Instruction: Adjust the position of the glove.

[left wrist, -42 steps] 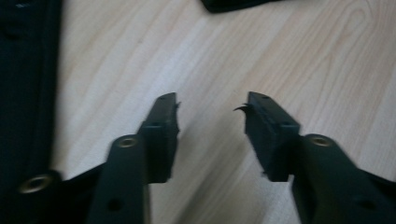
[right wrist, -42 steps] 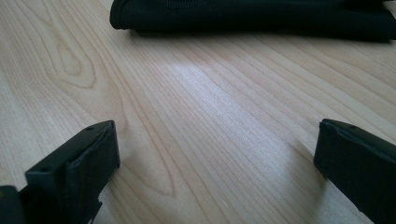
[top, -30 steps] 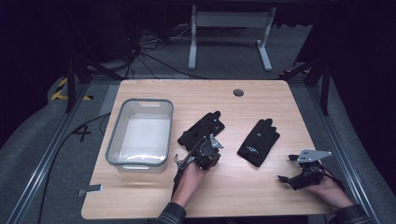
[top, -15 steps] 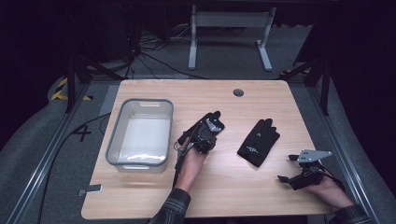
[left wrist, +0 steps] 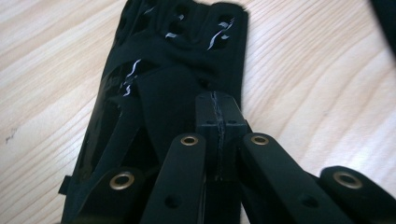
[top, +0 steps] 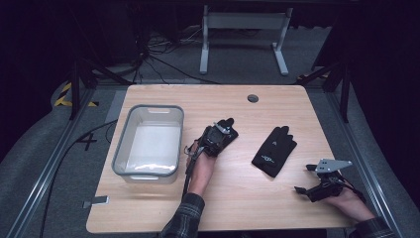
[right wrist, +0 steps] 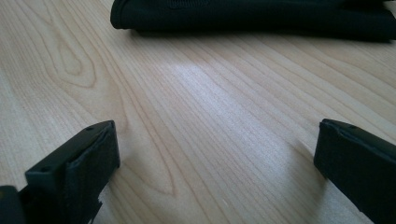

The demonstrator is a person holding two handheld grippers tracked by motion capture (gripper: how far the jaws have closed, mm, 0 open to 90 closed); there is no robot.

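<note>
Near the middle of the tabletop [top: 237,198], just right of the clear bin [top: 148,141], we have the left gripper [top: 220,135] set down on a black glove [left wrist: 177,60]; in the left gripper view its jaws stand pressed together with the tips on the fabric, though we cannot tell whether any cloth is actually caught between them. We judge the glove light, limp and a little grippy where the glossy patches and small silver marks show, so it should drape and fold once lifted; a pinch on a raised fold or at the cuff edge would hold better than one on the flat of the palm. A second black glove [top: 274,150] lies flat to the right, well apart from the first. The right gripper [top: 309,191] rests low near the tabletop's right front corner, its jaws spread wide over bare wood, with that second glove's edge across the top of its view. In the high view the left gripper and hand cover most of the first glove, so its full outline and cuff stay unclear.
</note>
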